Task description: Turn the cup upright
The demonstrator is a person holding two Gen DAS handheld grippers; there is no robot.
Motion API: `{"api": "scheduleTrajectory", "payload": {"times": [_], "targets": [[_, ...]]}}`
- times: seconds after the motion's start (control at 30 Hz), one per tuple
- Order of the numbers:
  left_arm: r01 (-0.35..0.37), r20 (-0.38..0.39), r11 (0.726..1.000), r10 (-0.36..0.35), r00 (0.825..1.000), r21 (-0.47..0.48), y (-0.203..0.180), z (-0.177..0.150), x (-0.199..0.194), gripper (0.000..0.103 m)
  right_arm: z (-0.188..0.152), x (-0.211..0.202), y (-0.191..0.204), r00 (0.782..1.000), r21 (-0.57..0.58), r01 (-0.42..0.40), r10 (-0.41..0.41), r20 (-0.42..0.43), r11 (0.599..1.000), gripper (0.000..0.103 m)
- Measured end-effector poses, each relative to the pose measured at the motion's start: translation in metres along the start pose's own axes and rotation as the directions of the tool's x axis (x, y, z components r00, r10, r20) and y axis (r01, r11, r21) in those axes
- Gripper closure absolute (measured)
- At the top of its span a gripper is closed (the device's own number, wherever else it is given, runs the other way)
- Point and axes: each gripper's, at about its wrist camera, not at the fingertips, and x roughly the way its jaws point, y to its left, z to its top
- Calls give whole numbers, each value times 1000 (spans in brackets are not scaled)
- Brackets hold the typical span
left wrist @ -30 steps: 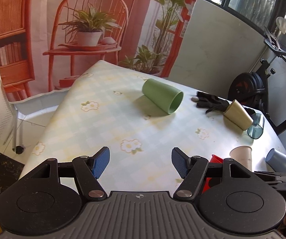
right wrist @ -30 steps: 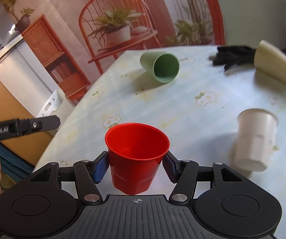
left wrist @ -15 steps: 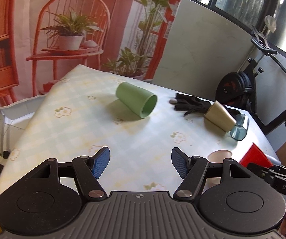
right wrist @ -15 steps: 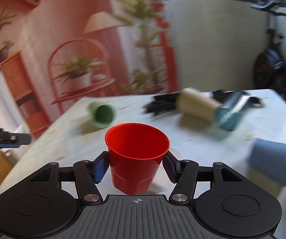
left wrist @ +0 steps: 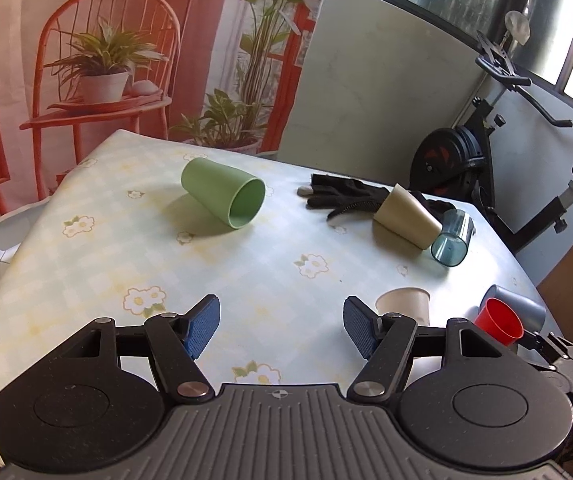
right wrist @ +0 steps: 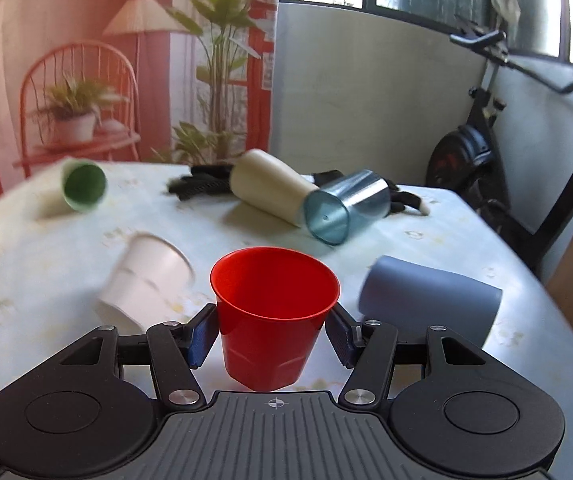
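Observation:
My right gripper (right wrist: 272,334) is shut on a red cup (right wrist: 272,312), held upright with its mouth up, above the near right part of the table. The red cup also shows in the left wrist view (left wrist: 498,320) at the right edge. My left gripper (left wrist: 280,326) is open and empty above the table's front edge. A green cup (left wrist: 224,198) lies on its side at the far left, mouth toward me; it also shows in the right wrist view (right wrist: 84,186).
A white cup (right wrist: 142,284) stands mouth down on the flowered tablecloth (left wrist: 106,264). A grey-blue cup (right wrist: 430,298), a beige cup (right wrist: 270,188) and a clear teal cup (right wrist: 344,208) lie on their sides. Black gloves (left wrist: 346,196) lie at the back. An exercise bike (left wrist: 478,152) stands behind.
The right gripper has carried the red cup to the right, toward the grey-blue cup, and its view has swung right. The left gripper has drawn back and turned slightly right; it stays open.

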Motion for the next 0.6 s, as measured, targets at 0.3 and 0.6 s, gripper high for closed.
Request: {"api": "scheduleTrajectory", "payload": {"times": [0.3, 0.6], "targets": [[1, -20, 1000, -1, 1000, 9, -2, -3, 1, 33, -10, 13, -2, 1000, 7, 20, -19, -9, 1000, 49], [2, -13, 1000, -2, 1000, 14, -1, -4, 1, 32, -8, 10, -7, 992, 75, -16, 25, -123, 997, 26]]}}
